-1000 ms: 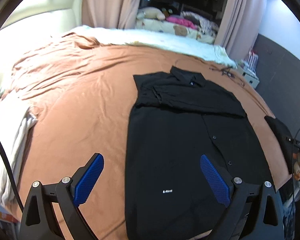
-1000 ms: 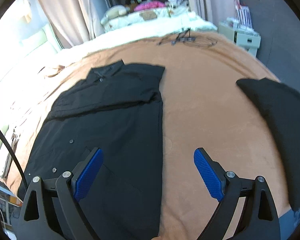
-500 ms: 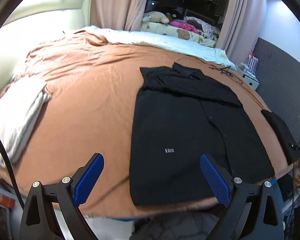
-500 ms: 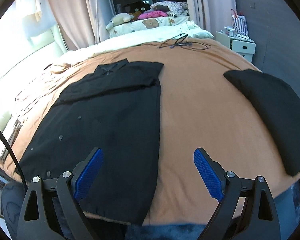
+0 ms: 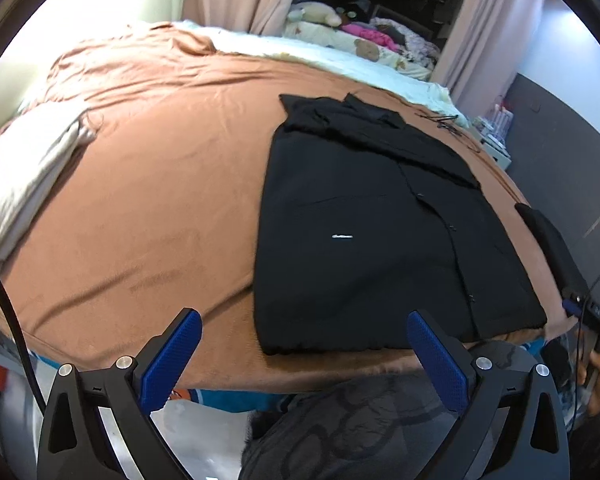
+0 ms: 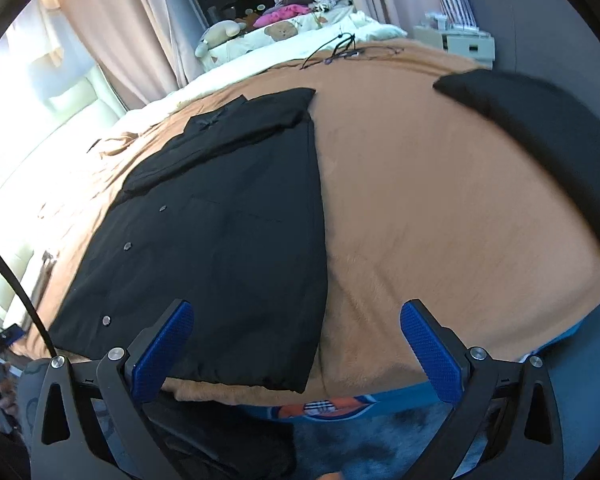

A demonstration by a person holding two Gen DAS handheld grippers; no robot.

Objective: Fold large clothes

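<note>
Left wrist view: black button-front shirt (image 5: 380,232) lies flat on the brown bedspread (image 5: 148,200), sleeves already folded in, hem at the near edge. Left gripper (image 5: 304,356) spread wide, empty. Right gripper (image 6: 296,346) jaws opening, nothing between them. I judge I'm lining up on the hem corners; next move needs both pinching, then lifting toward the collar.

Nothing can be read: the black shirt (image 5: 364,236) carries a small white label (image 5: 342,236) low on its front, towards the hem, but its lettering is too blurred to make out
</note>
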